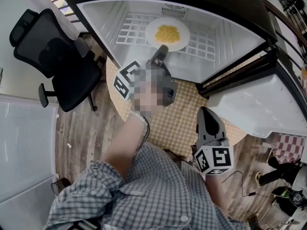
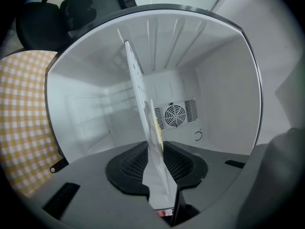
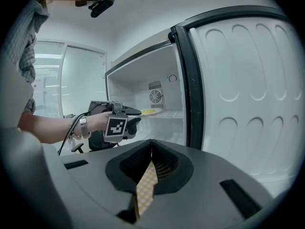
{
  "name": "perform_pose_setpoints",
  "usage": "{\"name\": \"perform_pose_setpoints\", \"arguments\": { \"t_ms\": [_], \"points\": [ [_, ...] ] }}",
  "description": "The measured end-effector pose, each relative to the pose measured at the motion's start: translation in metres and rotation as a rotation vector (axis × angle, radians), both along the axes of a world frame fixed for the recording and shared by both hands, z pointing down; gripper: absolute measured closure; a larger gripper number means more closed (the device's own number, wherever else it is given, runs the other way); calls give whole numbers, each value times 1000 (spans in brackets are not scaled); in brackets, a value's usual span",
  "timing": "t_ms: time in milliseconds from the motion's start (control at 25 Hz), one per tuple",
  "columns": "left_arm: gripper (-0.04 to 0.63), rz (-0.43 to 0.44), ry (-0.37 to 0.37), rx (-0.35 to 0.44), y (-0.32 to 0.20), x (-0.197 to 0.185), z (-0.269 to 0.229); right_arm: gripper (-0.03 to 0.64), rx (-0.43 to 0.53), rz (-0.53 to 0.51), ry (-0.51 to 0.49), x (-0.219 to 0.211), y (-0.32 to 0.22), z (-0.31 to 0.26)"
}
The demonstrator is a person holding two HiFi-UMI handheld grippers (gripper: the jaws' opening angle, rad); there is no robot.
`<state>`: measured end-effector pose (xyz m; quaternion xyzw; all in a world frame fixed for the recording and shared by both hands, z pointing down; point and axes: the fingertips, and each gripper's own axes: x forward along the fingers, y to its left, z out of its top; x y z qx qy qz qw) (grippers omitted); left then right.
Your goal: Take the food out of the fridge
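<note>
Here, left hand-held gripper [image 1: 161, 50], jaws parted, straddles a round white plate of yellow food [image 1: 167, 33] at twelve o'clock; right hand-held gripper [image 1: 206, 110], at five o'clock, closed and empty.

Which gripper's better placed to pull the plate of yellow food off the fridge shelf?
Left. The left gripper reaches into the open fridge, jaws straddling the rim of the round white plate of yellow food. The right gripper hangs back outside over the yellow checked mat, jaws shut and empty.
</note>
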<state>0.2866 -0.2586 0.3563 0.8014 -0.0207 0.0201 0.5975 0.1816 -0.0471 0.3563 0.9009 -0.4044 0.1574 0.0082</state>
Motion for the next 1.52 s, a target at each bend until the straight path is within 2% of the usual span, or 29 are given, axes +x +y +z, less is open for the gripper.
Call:
{"name": "perform_pose_setpoints", "arguments": {
  "t_ms": [400, 480, 760, 920, 1080, 1280, 1520],
  "points": [
    [512, -11, 30, -61, 0, -4, -2, 607, -1, -21, 4, 0, -1, -1],
    [563, -3, 38, -47, 2, -6, -6, 607, 3, -20, 0, 1, -1, 0],
    [563, 11, 54, -64, 3, -14, -9, 606, 77, -50, -56, 13, -18, 2],
    [566, 24, 63, -86, 5, -18, -8, 607, 174, -73, -118, 28, -36, -3],
    [566, 48, 73, -107, 5, -23, -7, 606, 370, -91, -268, 42, -56, -12],
    [568, 76, 68, -107, 5, -29, -7, 606, 420, -76, -347, 60, -77, -9],
    [572, 98, 73, -116, 5, -34, -5, 604, 555, -41, -489, 80, -94, 1]
  ]
}}
